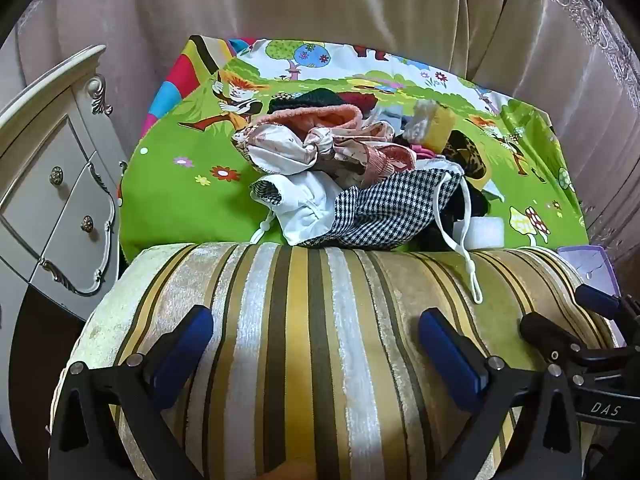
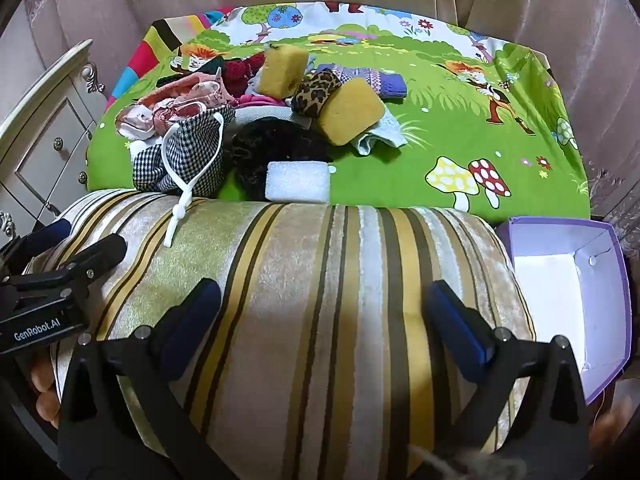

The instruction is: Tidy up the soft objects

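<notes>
left gripper [image 1: 316, 344]: jaws wide apart, nothing between them, hovering over the striped cushion [image 1: 320, 360], pointed down and forward
right gripper [image 2: 324, 316]: also spread wide, empty, over the same cushion, just beside the left one
pile of soft items [image 1: 360, 160]: heaped on the green cartoon sheet [image 1: 180, 200], beyond the cushion's far edge, ahead of both grippers and apart from them
checked drawstring bag [image 2: 192, 156]: nearest edge of pile, its white cord [image 2: 180, 208] trailing onto the cushion
white foam block [image 2: 298, 182]: against the cushion's far edge
yellow sponges [image 2: 348, 110]: two, farther back in the pile
leopard-print cloth [image 2: 316, 94]: touching the nearer sponge
purple box [image 2: 572, 280]: open, white inside, right of the cushion, nearest the right gripper
white dresser [image 1: 52, 184]: far left
</notes>
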### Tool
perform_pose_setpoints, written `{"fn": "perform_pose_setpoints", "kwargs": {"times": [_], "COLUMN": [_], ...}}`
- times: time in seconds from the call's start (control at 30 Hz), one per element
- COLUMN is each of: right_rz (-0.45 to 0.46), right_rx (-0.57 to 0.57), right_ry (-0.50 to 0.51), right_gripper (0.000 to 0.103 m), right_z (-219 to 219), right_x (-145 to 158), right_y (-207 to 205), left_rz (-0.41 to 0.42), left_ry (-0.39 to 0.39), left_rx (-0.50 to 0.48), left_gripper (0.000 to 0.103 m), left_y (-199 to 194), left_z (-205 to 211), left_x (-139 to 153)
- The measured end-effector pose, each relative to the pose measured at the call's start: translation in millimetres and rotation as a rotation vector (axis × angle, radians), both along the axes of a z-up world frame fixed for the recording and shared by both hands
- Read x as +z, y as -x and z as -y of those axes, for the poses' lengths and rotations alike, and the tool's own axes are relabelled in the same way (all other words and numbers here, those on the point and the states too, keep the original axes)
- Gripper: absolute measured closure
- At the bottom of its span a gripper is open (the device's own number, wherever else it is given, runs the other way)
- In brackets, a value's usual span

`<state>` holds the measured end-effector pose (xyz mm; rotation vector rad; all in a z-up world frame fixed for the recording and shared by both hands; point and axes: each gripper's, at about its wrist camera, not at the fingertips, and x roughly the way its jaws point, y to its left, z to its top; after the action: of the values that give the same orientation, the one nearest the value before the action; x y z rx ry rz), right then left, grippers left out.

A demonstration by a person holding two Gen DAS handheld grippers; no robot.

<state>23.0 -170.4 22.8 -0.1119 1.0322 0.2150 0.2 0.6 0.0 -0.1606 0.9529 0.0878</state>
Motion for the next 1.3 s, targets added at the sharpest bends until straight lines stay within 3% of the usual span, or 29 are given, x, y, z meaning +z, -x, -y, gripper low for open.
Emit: {"fn": "perform_pose_setpoints", "kwargs": {"times": [0.07, 1.3], "right_rz": [0.0, 0.02], "right_rx": [-0.001, -0.002], "right_ry": [-0.016, -0.012], "right_gripper": [0.0, 0.0], "right_z": [0.3, 0.8], "right_x": [0.1, -0.7], "right_y": [0.2, 2.0], "left_rz": [0.008, 0.001], "left_ry": [-0.035, -0.034], "left_rx": [0.0, 0.001], "left_gripper": [0.0, 0.0], "left_y": [0.3, 0.3], "left_z": [1.4, 3.6], "left_x": [0.4, -1.1]}}
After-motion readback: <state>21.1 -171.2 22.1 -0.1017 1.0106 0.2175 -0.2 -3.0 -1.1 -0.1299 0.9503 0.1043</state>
